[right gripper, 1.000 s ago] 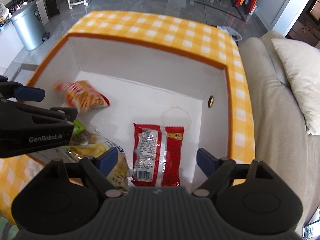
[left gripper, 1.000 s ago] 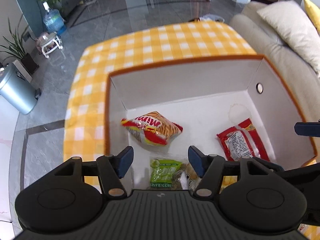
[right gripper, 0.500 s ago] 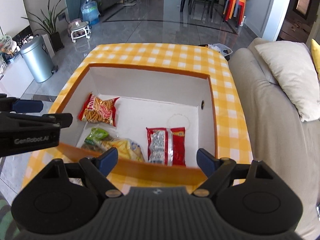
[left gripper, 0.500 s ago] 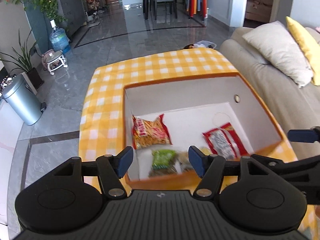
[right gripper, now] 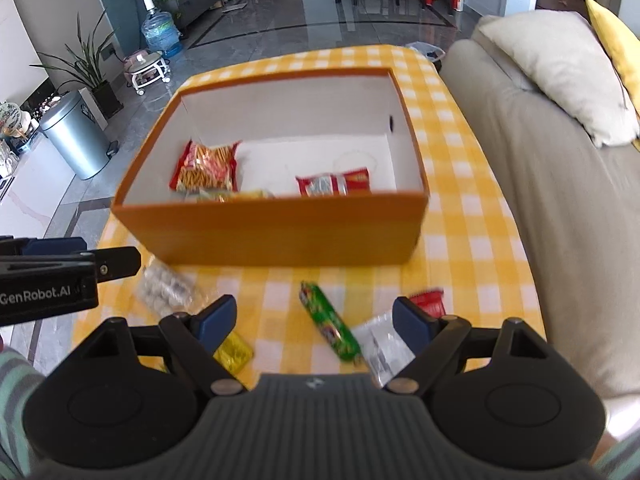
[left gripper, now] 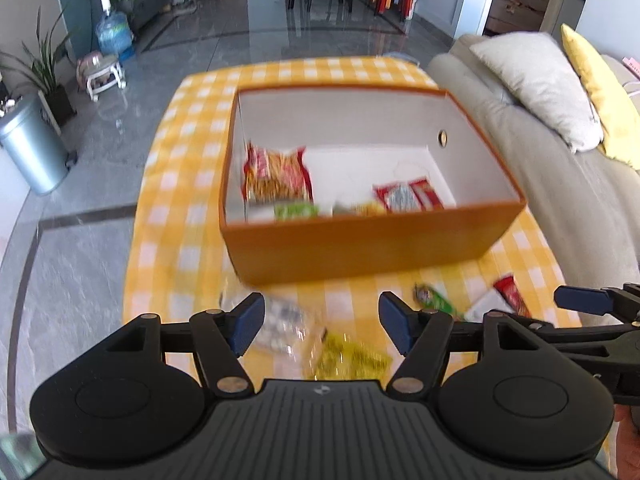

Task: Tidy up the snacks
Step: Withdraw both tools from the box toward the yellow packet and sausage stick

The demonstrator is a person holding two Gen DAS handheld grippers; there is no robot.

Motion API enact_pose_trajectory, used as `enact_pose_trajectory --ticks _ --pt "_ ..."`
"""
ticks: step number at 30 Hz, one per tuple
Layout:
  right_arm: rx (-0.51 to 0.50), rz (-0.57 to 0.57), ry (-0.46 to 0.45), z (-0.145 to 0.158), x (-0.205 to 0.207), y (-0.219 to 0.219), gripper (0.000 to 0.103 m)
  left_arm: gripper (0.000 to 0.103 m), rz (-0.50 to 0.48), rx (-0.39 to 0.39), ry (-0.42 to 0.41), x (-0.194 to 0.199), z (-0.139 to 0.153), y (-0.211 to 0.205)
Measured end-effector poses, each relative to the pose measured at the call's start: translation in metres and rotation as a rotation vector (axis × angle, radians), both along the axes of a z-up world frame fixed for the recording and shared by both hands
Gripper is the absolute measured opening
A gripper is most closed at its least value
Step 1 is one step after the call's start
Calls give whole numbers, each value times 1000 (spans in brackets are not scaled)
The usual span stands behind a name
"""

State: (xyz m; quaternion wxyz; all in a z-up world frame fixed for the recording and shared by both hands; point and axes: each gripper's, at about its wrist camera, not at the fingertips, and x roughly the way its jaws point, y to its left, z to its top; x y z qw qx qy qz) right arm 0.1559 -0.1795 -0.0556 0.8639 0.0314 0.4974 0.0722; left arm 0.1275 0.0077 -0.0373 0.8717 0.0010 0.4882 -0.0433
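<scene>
Left gripper (left gripper: 322, 322) hangs over the near edge of the worktop (left gripper: 160, 216), jaws apart and widening, nothing gripped; a clear packet of pale sweets (left gripper: 280, 324) and a yellow packet (left gripper: 348, 356) lie on the cloth below the gap. Right gripper (right gripper: 314, 322) is likewise released, jaws narrowing slightly, empty; beneath it lie a green wrapped bar (right gripper: 328, 320) and a white-and-red packet (right gripper: 386, 346).

Orange box (right gripper: 280, 232) stands open-topped in the middle of the yellow checked cloth, its near wall facing both grippers, long axis across the view. Inside, against the left wall, an orange-and-red stick-snack bag (right gripper: 208, 166) lies flat, long axis running toward the far wall. A red packet with a silver panel (right gripper: 334, 184) lies near the right wall, long axis crosswise. A green packet (left gripper: 296, 210) and a yellowish one (left gripper: 360, 208) sit tight against the near wall, mostly hidden by it; detail is blurred.

Loose items occupy the strip of cloth between the box and the near edge. The green bar runs diagonally, far end toward the box, near end toward the right fingers. A bare margin of cloth shows to the left, to the right and behind the box. A beige sofa (right gripper: 540, 200) abuts the worktop's right edge; open tiled floor (left gripper: 80, 240) lies to the left.
</scene>
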Motion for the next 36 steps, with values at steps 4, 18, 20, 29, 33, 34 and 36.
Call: enact_pose_trajectory --ticks 4,18,20,29,33,34,36 --pt "-8 -37 7 -13 -18 -5 75 77 -26 10 38 -14 -14 -5" --pt "8 -215 199 -69 -42 -51 75 77 -23 -6 198 -26 -61 -5" --pt "25 -232 215 -74 -41 -56 75 77 -26 -3 209 -26 -66 -7" --pt "152 -317 291 -92 -34 -71 72 80 -93 16 217 -12 -84 -15" --pt "191 -302 307 -93 -32 -65 59 80 -110 18 228 -6 -92 -16" --pt "198 -294 311 -93 -32 -62 57 80 -116 20 227 -6 -93 -16" --pt "199 -275 312 -93 -31 -56 51 80 -128 28 219 -5 -95 -17"
